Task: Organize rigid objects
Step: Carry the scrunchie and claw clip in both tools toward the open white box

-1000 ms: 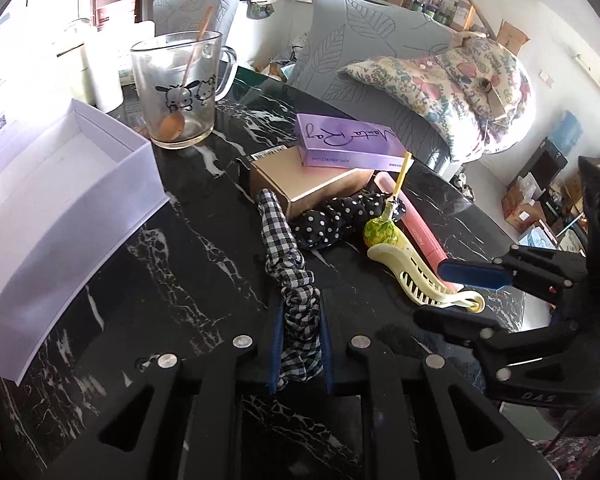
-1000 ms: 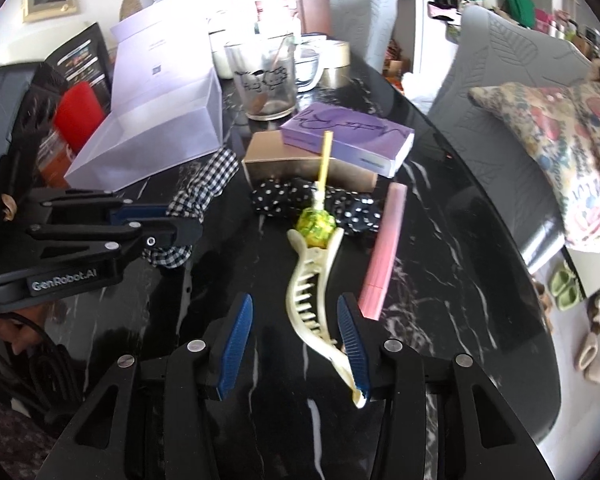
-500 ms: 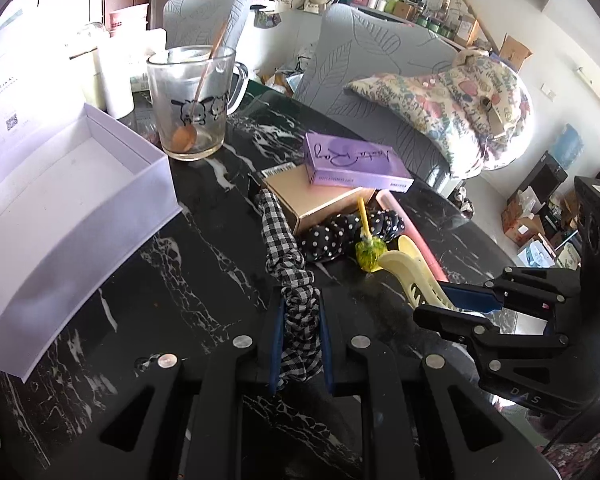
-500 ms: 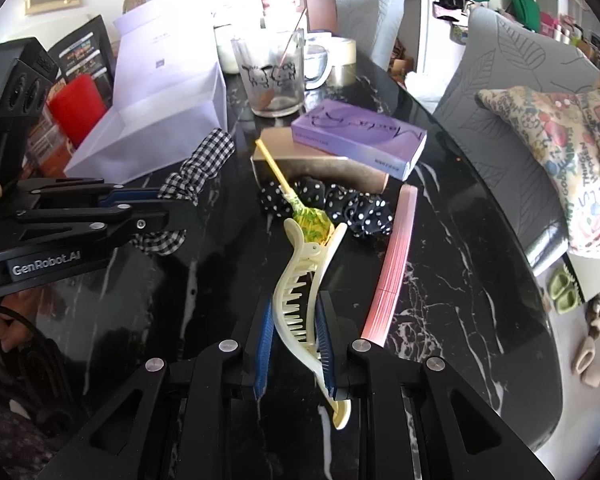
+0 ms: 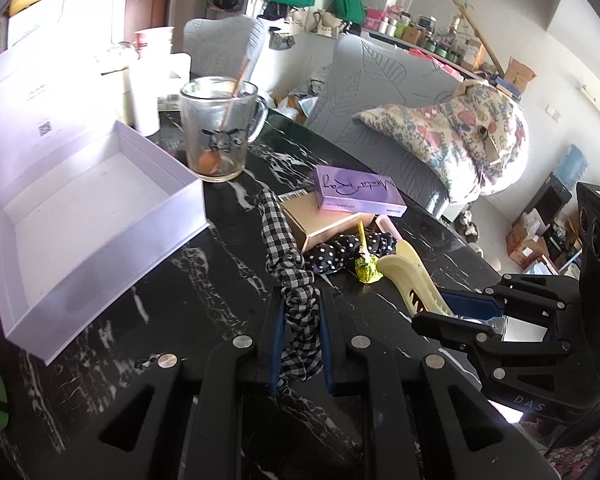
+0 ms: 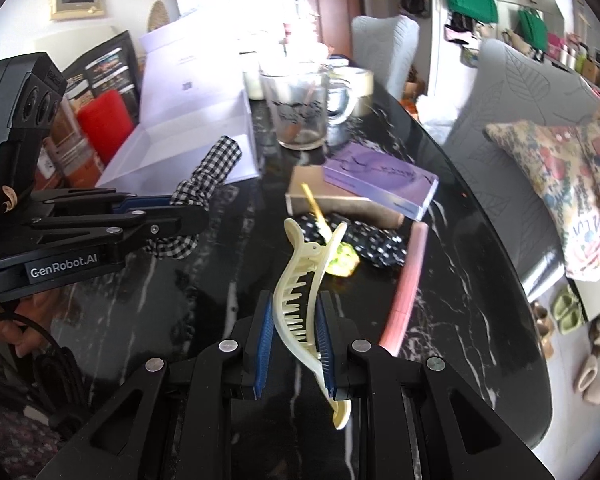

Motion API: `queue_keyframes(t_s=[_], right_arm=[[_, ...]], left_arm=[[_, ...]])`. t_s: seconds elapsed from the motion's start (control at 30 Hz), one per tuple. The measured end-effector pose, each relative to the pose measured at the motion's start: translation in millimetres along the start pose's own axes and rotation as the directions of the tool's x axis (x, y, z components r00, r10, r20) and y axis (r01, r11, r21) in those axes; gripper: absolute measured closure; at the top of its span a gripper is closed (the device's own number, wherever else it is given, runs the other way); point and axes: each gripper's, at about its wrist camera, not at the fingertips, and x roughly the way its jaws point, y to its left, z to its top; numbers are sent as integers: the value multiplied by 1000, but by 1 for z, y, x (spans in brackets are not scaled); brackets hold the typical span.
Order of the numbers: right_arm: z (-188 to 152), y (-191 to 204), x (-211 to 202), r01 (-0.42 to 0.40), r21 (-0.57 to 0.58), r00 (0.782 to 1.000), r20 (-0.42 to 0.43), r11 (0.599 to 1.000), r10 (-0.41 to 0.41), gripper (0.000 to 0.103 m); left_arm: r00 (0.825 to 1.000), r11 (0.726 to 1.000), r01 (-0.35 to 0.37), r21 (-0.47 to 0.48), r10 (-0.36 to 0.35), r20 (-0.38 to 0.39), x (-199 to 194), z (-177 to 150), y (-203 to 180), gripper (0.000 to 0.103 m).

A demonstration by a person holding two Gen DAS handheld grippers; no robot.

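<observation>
Left gripper (image 5: pixel 300 312) pinches soft gingham scrunchie (image 5: pixel 288 256); right gripper (image 6: pixel 294 320) clamps ribbed cream plastic claw clip (image 6: pixel 300 296), over glossy marble table (image 6: pixel 459 300). Stacked boxes (image 6: pixel 363 192), lollipop (image 6: pixel 341 260) at 12 o'clock.

right gripper (image 6: pixel 294 342) | jaws closed on hair claw (image 6: pixel 303 300) | lifted
</observation>
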Motion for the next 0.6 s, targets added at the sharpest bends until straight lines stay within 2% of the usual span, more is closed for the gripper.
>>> queue_keyframes(t_s=[0.6], right_arm=[[11, 45, 5, -170, -152, 984, 19, 974, 174, 82]], left_arm=[[986, 982, -144, -124, 154, 70, -50, -23, 20, 87]])
